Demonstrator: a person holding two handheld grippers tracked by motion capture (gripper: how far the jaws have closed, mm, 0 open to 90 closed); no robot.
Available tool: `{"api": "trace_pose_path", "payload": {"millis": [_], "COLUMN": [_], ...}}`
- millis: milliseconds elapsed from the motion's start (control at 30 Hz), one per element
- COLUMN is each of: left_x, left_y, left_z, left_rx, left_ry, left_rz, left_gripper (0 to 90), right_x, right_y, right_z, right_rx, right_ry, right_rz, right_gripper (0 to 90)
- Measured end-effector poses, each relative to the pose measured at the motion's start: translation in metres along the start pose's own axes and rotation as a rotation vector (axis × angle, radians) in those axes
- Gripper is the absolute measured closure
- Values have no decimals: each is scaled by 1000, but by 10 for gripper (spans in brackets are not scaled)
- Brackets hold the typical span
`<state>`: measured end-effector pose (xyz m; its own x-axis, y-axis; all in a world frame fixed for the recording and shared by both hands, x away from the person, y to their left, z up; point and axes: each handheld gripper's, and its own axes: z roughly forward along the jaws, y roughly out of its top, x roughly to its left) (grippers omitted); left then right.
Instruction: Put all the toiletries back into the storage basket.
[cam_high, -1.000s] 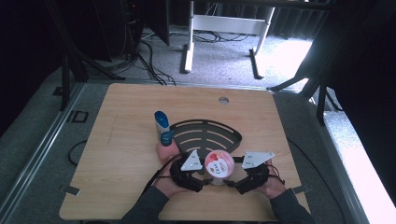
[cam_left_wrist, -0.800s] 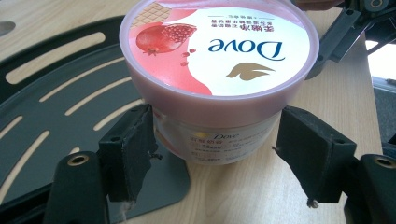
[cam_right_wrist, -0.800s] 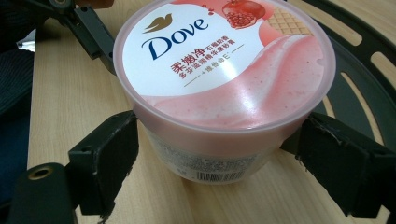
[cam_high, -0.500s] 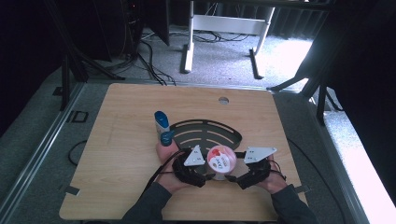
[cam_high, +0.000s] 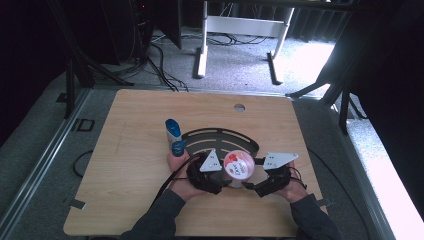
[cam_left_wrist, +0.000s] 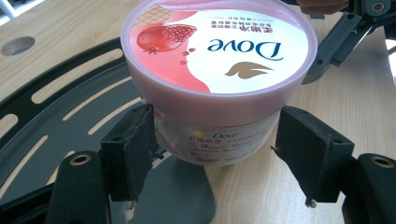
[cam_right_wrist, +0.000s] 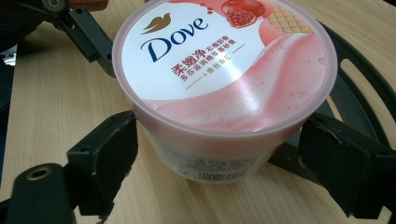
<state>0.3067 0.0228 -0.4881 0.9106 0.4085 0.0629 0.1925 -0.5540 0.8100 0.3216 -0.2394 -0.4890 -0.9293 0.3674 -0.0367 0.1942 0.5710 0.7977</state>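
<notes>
Against the frame half a second back, little has changed: both grippers sit at the near edge of the wooden table (cam_high: 125, 150), flanking the pink tub (cam_high: 238, 165) as before, and the tub has not shifted. Nearest, the person's hands and dark sleeves come in from the table edge. The left gripper (cam_high: 216, 176) sits just left of the tub, the right gripper (cam_high: 252, 184) just right of it, each pointing inward, so the tub lies between the two. In the left gripper view the tub (cam_left_wrist: 219, 79) stands upright between the jaws; the left-hand pad looks to touch the clear lower wall under the lid rim, while the right-hand pad stands a little apart from it, so that gripper is spread about as wide as the tub and has not clamped it. In the right gripper view the tub (cam_right_wrist: 224, 79) again fills the gap between the jaws; both pads are close beside the wall below the rim, spread wide, and whether they touch I cannot tell. The tub's base sits partly on bare wood, partly on the near lip of the black slotted tray (cam_high: 220, 137). Beyond the left gripper, just off the tray's left end, stands a blue-capped bottle (cam_high: 174, 136), upright, well apart from the tub.
</notes>
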Motion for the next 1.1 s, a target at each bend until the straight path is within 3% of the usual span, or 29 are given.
{"api": "trace_pose_path", "payload": {"millis": [1100], "left_x": [23], "left_y": [16], "left_z": [10], "left_rx": [-12], "left_ry": [54], "left_rz": [-22], "left_gripper": [294], "right_x": [-31], "right_y": [13], "right_z": [4], "right_rx": [-4], "right_ry": [-18], "right_rz": [19], "right_gripper": [114]}}
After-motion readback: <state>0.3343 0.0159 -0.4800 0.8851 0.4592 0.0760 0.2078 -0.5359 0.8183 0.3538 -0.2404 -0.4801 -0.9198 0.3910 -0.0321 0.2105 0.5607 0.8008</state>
